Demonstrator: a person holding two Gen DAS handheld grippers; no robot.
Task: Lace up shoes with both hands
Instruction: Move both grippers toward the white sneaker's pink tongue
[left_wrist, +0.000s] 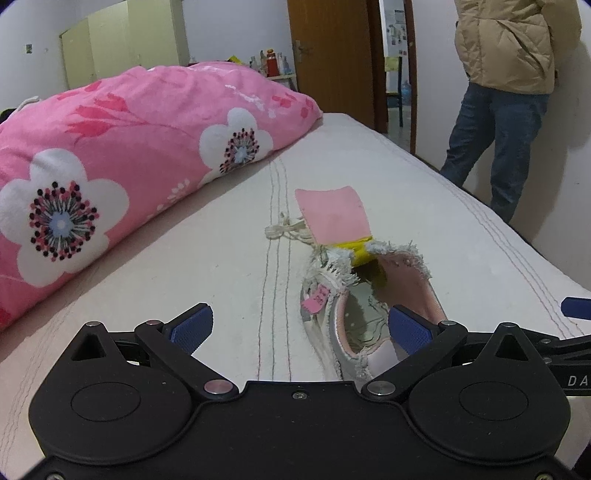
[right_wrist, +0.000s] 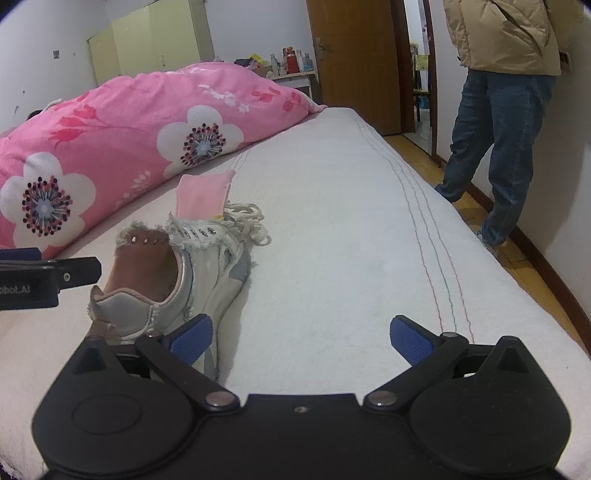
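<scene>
Shoe (left_wrist: 351, 314) sits on the bed (left_wrist: 461, 240), heel toward both tools, toe pointing away, so its long axis runs roughly along both cameras' line of sight. Pink tongue (left_wrist: 334, 214) is flipped forward over the toe. White lace (right_wrist: 247, 219) lies bunched loose at the toe end; the eyelet rows look bare in the right wrist view, though I can't tell if the lowest holes are threaded.

Left tool (left_wrist: 299, 328): jaws spread wide, nothing held. Its right-hand pad (left_wrist: 408, 328) is at the shoe's heel opening; contact can't be judged. Shoe is just ahead and slightly right of it.

Right tool (right_wrist: 299, 334): also spread wide, nothing held. Shoe is ahead-left, its left pad (right_wrist: 194, 338) just beside the outer sole edge. Bare bed between the pads.

Judgement: both are about equally near the heel. The lace is the farther target, past the full shoe length, and the bundle spills to the right side of the toe, so the right tool has the cleaner line to it.

Containers: only the shoe cavity, with nothing seen in it bar a yellow wad (left_wrist: 364, 251) under the tongue base.

Pink floral quilt (left_wrist: 110, 166) lies left, a standing person (left_wrist: 506, 92) far right.
</scene>
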